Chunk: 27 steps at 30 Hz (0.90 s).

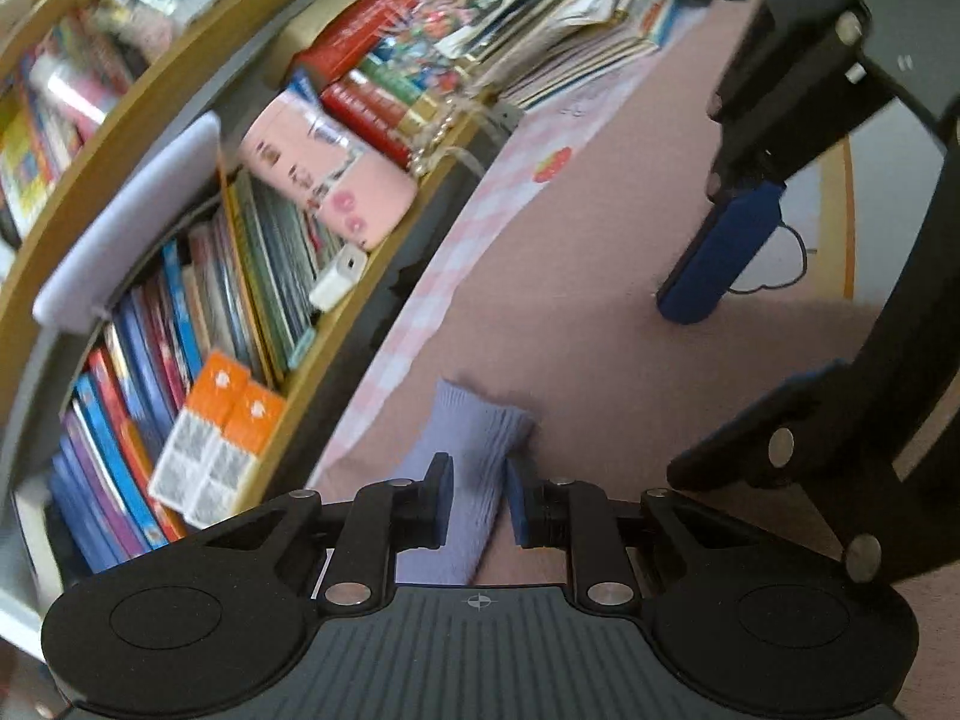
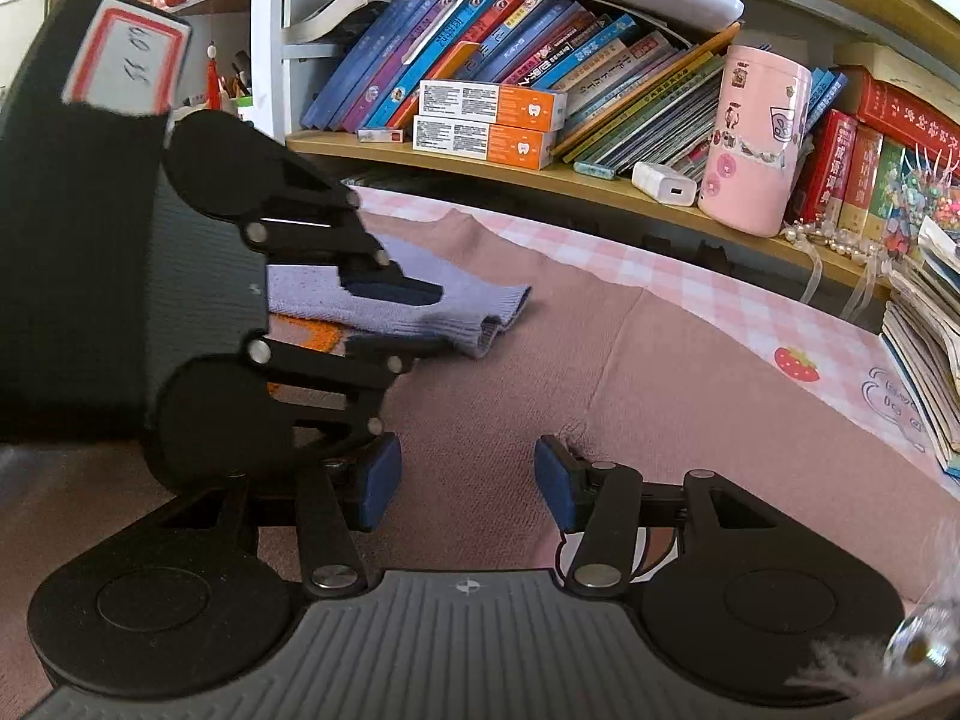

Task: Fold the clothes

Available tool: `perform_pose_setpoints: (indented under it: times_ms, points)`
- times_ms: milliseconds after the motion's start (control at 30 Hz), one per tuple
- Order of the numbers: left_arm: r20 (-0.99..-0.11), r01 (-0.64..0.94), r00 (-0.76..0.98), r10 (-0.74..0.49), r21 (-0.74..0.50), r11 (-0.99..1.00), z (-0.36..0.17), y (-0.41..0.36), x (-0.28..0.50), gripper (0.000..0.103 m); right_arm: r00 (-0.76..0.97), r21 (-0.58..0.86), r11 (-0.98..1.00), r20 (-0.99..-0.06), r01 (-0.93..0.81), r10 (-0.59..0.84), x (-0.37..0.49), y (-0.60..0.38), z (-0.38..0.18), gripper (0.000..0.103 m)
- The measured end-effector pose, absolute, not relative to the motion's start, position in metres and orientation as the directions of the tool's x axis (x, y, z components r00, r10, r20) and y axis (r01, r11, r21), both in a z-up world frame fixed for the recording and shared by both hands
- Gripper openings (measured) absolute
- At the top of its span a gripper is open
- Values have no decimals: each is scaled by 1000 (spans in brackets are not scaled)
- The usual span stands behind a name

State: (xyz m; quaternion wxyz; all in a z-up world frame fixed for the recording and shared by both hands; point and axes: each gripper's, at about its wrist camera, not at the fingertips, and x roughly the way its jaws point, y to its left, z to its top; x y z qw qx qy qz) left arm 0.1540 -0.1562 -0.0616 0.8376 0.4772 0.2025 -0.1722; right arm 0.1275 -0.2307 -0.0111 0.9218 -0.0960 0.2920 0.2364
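Both tools are matte black plastic. The left gripper [image 1: 477, 501] has two linkage arms pinned with round silver screws, ending in dark blue pads [image 1: 443, 498], behind a ribbed grey plate stamped with a small crosshair mark. The right gripper [image 2: 467, 483] matches it (same blue pads, same silver pins). A red-bordered white label [image 2: 126, 63] with handwritten marks sits on the left tool's body.

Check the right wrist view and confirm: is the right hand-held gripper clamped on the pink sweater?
No: the right hand-held gripper stands open above the pink sweater, fabric showing in the gap between its pads.
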Motion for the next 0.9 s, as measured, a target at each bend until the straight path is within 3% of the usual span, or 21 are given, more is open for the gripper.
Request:
perform_pose_setpoints:
  times_ms: [267,300,333,367,633,900]
  points:
    - [-492,466,864,-102,708,531,-60,-150,160,20,720,-44,870,-583,-491,377,127,-230,-11,48]
    - [-500,468,859,-104,687,556,-58,-146,164,18,720,-44,870,-583,-491,377,127,-230,-11,48]
    - [-522,478,846,-110,651,589,-54,-141,168,9,720,-44,870,-583,-491,377,127,-230,-11,48]
    - [-515,445,853,-84,636,630,-49,-123,167,6,721,-46,870,-582,-491,376,126,-229,-11,48]
    - [-452,67,872,187,489,870,1,39,148,6,725,-59,870,-582,-490,369,126,-228,-12,48]
    - [-442,-340,780,443,296,893,40,190,120,5,728,-64,870,-580,-489,366,127,-226,-12,48]
